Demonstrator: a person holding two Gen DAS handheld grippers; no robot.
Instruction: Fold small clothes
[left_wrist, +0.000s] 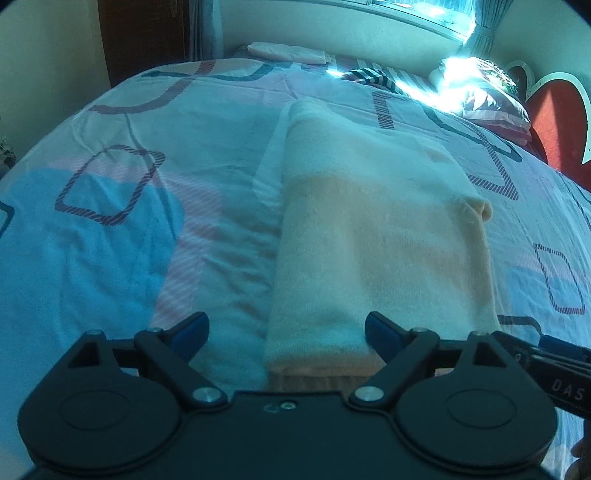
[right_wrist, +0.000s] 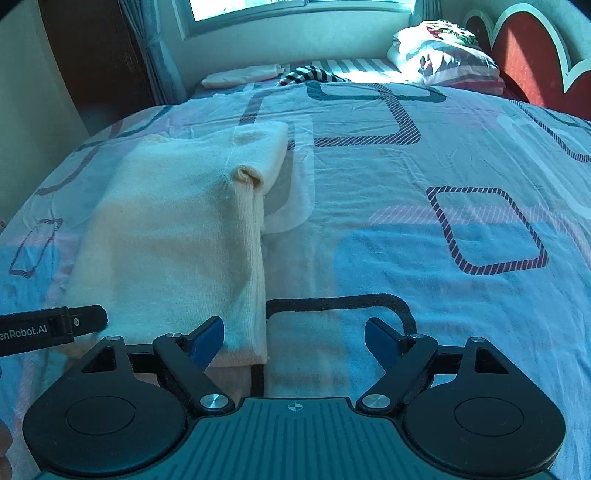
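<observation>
A cream knitted garment (left_wrist: 373, 236) lies folded into a long narrow strip on the patterned bedspread (left_wrist: 110, 229), running away from me. My left gripper (left_wrist: 286, 330) is open over the garment's near left corner, and its blue pads touch nothing. In the right wrist view the same garment (right_wrist: 173, 236) fills the left half, with a folded cuff (right_wrist: 251, 177) at its right edge. My right gripper (right_wrist: 293, 338) is open at the garment's near right corner, its left pad (right_wrist: 207, 341) just over the cloth. Each gripper shows at the edge of the other's view.
A striped cloth (right_wrist: 306, 75) and a folded pale item (right_wrist: 240, 77) lie at the far side of the bed. Pillows (right_wrist: 443, 55) are piled by a red headboard (right_wrist: 524, 55) at the far right. A window (right_wrist: 295, 7) and curtain are behind.
</observation>
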